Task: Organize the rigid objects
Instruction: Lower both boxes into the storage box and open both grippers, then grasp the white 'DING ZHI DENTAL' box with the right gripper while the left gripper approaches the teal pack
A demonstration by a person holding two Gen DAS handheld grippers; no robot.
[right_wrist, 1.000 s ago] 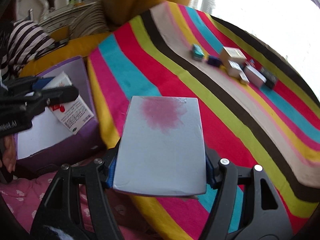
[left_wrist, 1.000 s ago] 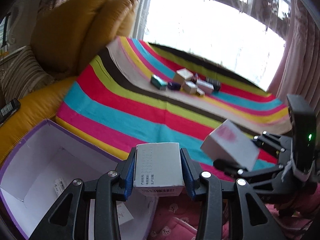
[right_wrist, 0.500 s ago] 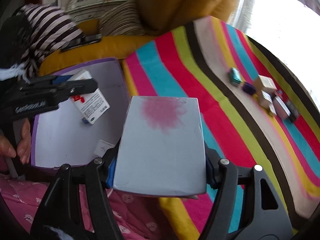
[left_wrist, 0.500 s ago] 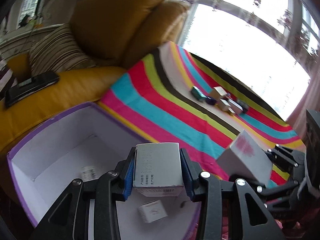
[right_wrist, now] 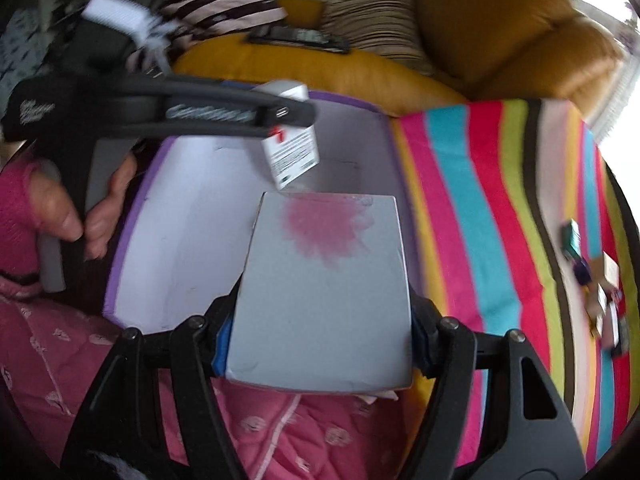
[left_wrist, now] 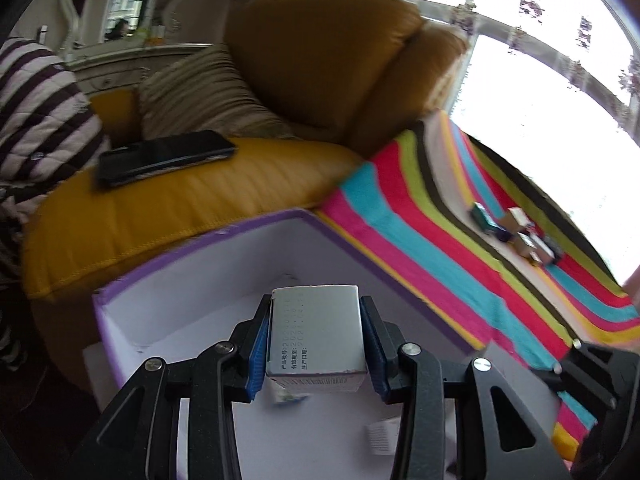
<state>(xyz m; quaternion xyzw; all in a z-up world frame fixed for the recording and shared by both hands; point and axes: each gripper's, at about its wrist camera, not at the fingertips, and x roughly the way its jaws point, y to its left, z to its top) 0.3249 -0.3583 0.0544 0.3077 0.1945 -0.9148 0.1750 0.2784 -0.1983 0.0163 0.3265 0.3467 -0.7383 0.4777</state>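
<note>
The left gripper squeezes a small box by its 2 sides, over the purple bin. The right gripper squeezes a big box beside it, near the bin's edge. Both boxes look light and stiff. Flat sides are best to hold; squeezing too hard could dent them.
</note>
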